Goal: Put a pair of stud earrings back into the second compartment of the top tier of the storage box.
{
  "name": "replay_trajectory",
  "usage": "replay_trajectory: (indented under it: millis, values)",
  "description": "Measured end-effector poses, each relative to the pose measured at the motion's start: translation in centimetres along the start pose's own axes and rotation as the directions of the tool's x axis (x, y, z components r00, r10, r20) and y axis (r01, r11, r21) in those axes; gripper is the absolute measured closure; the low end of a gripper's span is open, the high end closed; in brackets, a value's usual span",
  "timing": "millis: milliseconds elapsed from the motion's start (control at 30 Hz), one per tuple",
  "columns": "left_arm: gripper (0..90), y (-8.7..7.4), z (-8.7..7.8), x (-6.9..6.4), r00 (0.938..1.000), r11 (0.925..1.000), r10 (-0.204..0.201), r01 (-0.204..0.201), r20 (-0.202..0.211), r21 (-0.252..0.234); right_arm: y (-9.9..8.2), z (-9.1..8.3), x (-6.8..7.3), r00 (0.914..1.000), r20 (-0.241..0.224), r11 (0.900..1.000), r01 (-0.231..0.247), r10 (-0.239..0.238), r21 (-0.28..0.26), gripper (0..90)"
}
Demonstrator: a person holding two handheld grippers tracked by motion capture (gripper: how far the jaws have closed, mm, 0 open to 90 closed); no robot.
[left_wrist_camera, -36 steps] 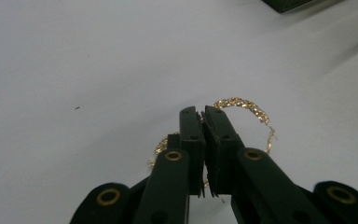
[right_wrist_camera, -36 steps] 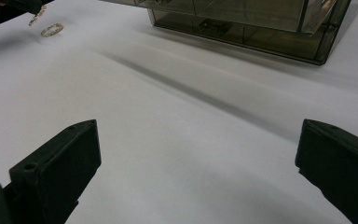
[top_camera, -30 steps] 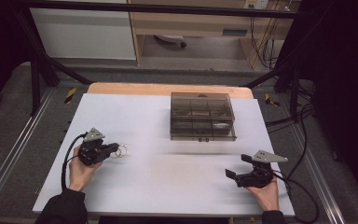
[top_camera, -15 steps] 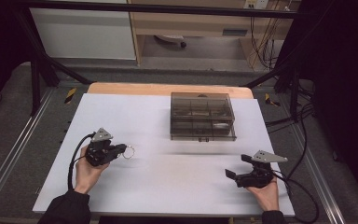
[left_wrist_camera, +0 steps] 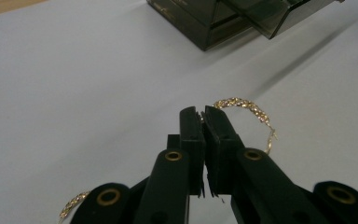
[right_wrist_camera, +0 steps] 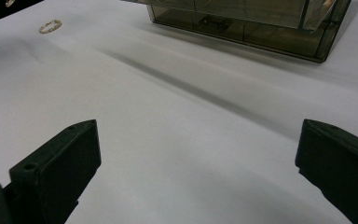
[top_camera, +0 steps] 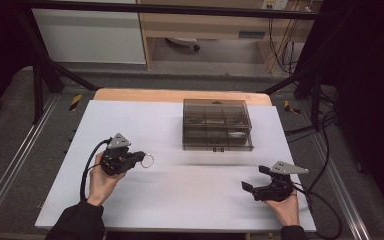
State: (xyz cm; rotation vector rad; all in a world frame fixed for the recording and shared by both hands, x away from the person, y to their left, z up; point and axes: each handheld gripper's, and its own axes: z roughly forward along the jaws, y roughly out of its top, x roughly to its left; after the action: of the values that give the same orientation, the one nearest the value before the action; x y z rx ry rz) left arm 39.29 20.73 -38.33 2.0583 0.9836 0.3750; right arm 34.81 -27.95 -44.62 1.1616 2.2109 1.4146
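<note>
A thin gold chain bracelet [top_camera: 148,160] hangs in a loop from my left gripper [top_camera: 141,158] over the left half of the white table [top_camera: 180,205]. In the left gripper view the jaws are pressed together [left_wrist_camera: 203,115] on the bracelet [left_wrist_camera: 244,104], whose loop curves out to the right and reappears low at the left. My right gripper [top_camera: 254,178] rests near the table's front right with its jaws wide apart [right_wrist_camera: 200,154] and bare tabletop between them. From there the bracelet [right_wrist_camera: 50,26] shows far off.
A smoky transparent box with compartments [top_camera: 216,125] stands at the back middle of the table, also in the left gripper view [left_wrist_camera: 223,18] and the right gripper view [right_wrist_camera: 261,28]. A wooden edge [top_camera: 180,95] runs behind the white surface. Metal rails flank the table.
My left gripper has moved to the right, toward the middle of the table, and slightly up, carrying the bracelet with it. The right gripper has stayed where it was.
</note>
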Motion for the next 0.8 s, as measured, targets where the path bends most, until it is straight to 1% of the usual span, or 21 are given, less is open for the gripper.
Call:
replay_trajectory:
  millis: [67, 267, 400, 533, 600, 667, 767, 800]
  values:
    - [86.0, 0.7, 0.2, -0.5, 1.0000, 1.0000, 0.003, -0.003, 0.008, -0.005, 0.0, 0.0, 0.0, 1.0000, 0.000, 1.0000, 0.000, 0.000, -0.001, 0.6]
    - [86.0, 1.9, 0.5, -1.6, 0.9994, 0.9997, 0.023, -0.022, 0.025, -0.012, 0.0, -0.1, 0.0, 1.0000, 0.000, 1.0000, 0.000, 0.000, 0.000, 0.6]
    - [86.0, 2.5, 0.6, -2.0, 0.9990, 0.9993, 0.033, -0.033, 0.030, -0.017, 0.0, -0.1, 0.0, 1.0000, 0.001, 1.0000, 0.002, -0.002, 0.001, 0.6]
    - [86.0, 3.5, 0.8, -2.6, 0.9982, 0.9988, 0.047, -0.046, 0.038, -0.020, 0.0, 0.0, 0.0, 1.0000, 0.001, 1.0000, 0.002, -0.002, 0.002, 0.6]
    - [86.0, 3.7, 0.8, -2.7, 0.9980, 0.9986, 0.049, -0.048, 0.039, -0.020, 0.0, 0.0, 0.0, 1.0000, 0.001, 1.0000, 0.002, -0.002, 0.002, 0.6]
    - [86.0, 4.3, 1.1, -3.2, 0.9973, 0.9982, 0.058, -0.057, 0.046, -0.020, 0.0, 0.0, 0.0, 1.0000, 0.002, 1.0000, 0.003, -0.003, 0.002, 0.6]
    - [86.0, 4.9, 1.4, -3.6, 0.9968, 0.9980, 0.060, -0.059, 0.053, -0.020, 0.0, 0.0, 0.0, 1.0000, 0.002, 1.0000, 0.004, -0.004, 0.003, 0.6]
    - [86.0, 5.1, 1.5, -3.8, 0.9963, 0.9976, 0.067, -0.066, 0.054, -0.018, 0.0, 0.0, 0.0, 1.0000, 0.003, 1.0000, 0.003, -0.003, 0.003, 0.6]
